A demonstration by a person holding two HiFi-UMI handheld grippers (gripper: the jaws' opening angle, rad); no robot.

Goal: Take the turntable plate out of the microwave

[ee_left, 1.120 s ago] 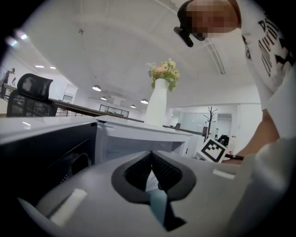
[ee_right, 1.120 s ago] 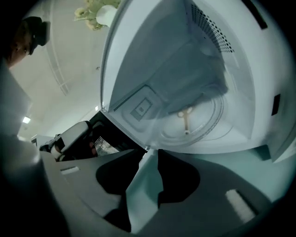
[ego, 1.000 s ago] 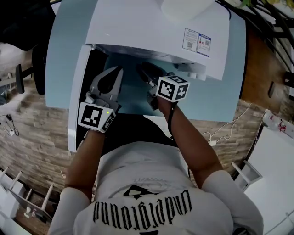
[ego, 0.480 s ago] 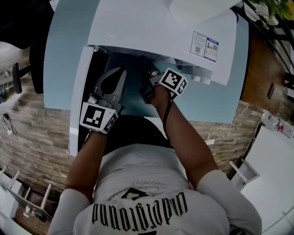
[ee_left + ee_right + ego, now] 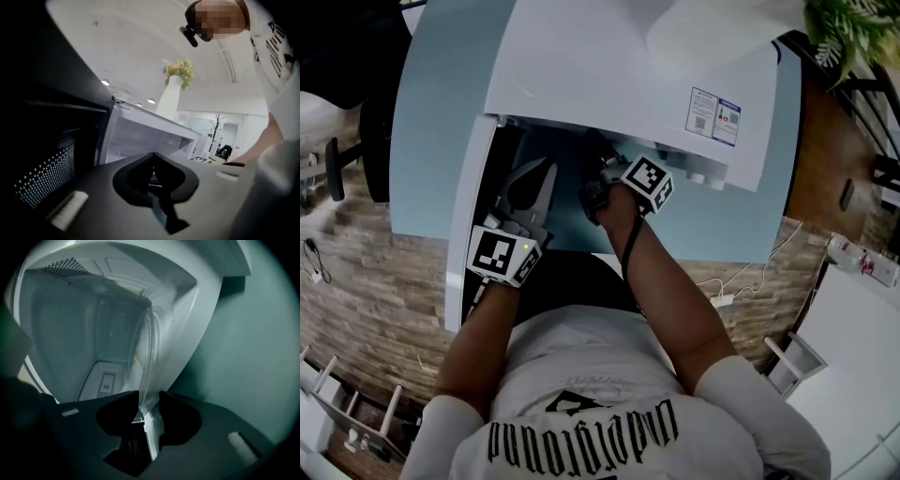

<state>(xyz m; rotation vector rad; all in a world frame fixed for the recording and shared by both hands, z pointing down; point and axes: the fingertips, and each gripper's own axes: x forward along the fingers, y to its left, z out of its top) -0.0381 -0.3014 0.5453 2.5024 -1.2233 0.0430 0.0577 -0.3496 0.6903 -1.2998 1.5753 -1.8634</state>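
My right gripper's (image 5: 148, 397) jaws have just been closing. The near rim of the plate (image 5: 146, 357) stands between them, and the pads look to be pressing on the glass. I took the rim because it is the one part of the plate that faces the mouth of the microwave (image 5: 609, 66). The rest still lies inside the cavity, so I judge the grip made and the pull-out not yet begun. The glass runs edge-on between the jaws, so one jaw sits over the rim and one under it, which is how a flat plate has to be pinched.

My left gripper's (image 5: 153, 158) jaws are together on nothing. It hangs just beside the open door (image 5: 467, 206), above the bench (image 5: 441, 84). I judge it's parked there to leave the opening free. I cannot tell whether it touches the door.
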